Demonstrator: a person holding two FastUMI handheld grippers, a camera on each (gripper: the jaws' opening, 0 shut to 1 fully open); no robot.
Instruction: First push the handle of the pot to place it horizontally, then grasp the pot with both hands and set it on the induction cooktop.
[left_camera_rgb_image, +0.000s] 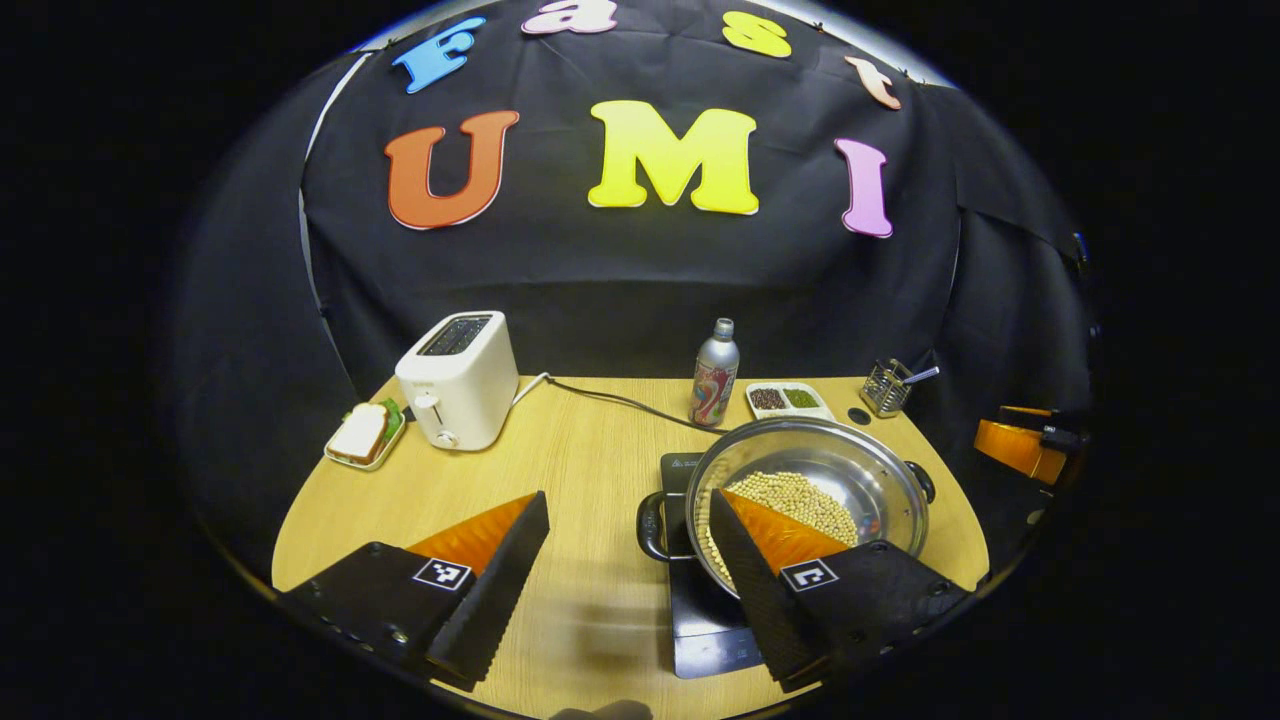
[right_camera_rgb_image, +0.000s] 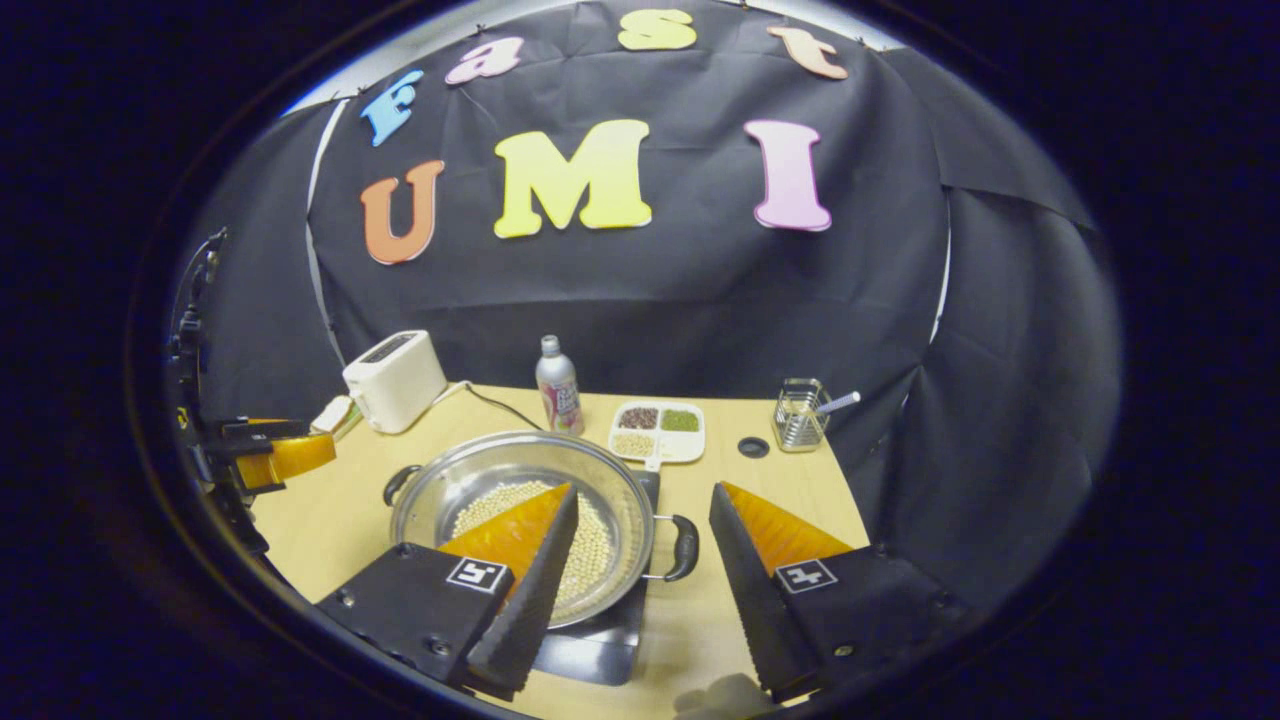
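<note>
Steel pot (left_camera_rgb_image: 850, 470), two handles (left_camera_rgb_image: 652, 527)

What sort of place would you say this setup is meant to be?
Likely a mock kitchen counter in a booth: a toaster, a pot of beans on an induction cooktop, and a utensil holder on a wooden table.

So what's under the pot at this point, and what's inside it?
The pot sits on the dark induction cooktop, whose front edge pokes out; the part beneath the pot is covered. Inside lie pale beans, partly hidden by a gripper finger.
</note>
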